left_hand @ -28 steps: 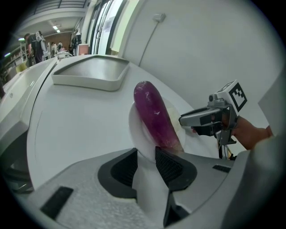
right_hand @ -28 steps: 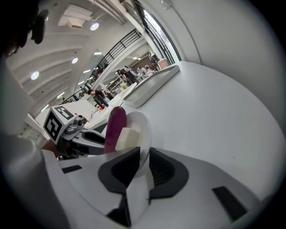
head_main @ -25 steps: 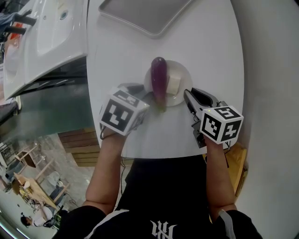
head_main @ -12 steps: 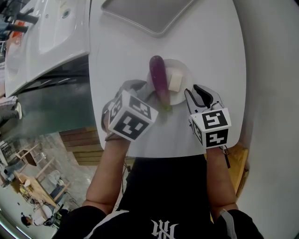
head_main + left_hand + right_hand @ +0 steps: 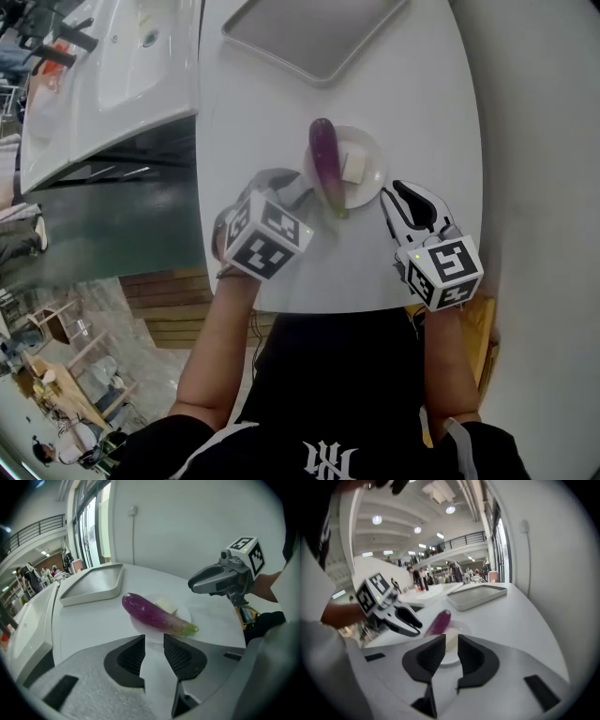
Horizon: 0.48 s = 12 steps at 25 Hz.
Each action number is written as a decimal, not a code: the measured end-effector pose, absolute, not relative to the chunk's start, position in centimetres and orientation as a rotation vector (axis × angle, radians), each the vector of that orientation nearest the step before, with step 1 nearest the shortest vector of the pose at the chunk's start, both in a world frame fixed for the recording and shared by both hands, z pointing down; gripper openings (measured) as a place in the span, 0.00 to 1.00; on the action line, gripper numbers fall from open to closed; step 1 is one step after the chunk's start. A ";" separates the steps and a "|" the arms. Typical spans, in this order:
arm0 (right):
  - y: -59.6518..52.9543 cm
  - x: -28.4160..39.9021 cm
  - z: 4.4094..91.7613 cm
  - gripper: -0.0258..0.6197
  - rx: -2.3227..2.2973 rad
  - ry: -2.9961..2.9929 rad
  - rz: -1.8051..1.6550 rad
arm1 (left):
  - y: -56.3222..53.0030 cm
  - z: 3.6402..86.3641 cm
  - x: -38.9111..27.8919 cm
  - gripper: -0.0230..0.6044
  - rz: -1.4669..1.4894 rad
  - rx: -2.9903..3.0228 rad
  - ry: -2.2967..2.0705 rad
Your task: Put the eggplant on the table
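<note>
eggplant (image 5: 325,163) on plate (image 5: 372,184), tray (image 5: 314,33) behind.

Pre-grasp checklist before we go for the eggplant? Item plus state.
1. Eggplant reachable: ok, it lies on the plate, between the two grippers.
2. Left gripper free: ok, jaws apart, just closed a little, nothing between them.
3. Right gripper free: ok, jaws apart, just closed a little, nothing gripped.
4. Pale block apart from the eggplant: cannot tell, it sits right beside it on the plate.
5. Bare table for set-down: ok, beside the plate.
</note>
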State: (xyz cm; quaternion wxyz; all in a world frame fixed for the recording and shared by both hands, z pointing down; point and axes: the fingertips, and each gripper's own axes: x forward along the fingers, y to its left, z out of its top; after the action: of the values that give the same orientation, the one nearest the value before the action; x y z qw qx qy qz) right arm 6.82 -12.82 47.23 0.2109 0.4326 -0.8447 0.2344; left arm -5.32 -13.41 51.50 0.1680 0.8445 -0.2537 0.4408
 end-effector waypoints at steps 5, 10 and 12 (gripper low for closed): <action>-6.2 4.2 37.5 0.10 0.899 -3.024 1.432 | -8.3 47.1 -5.9 0.08 0.776 2.458 -0.617; 4.0 0.4 28.9 0.10 0.148 -3.311 1.532 | 1.0 38.8 -6.4 0.05 -0.347 2.027 -0.091; 7.6 -1.5 27.0 0.07 -0.090 -3.319 1.549 | 4.9 36.8 -7.5 0.05 -0.558 1.922 0.004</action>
State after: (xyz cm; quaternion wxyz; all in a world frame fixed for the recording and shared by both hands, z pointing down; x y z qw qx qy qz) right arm -1.53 7.64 26.98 -0.2581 -0.0237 -0.8752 0.4084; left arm -7.54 4.92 36.79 0.5396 0.8085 0.0016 -0.2349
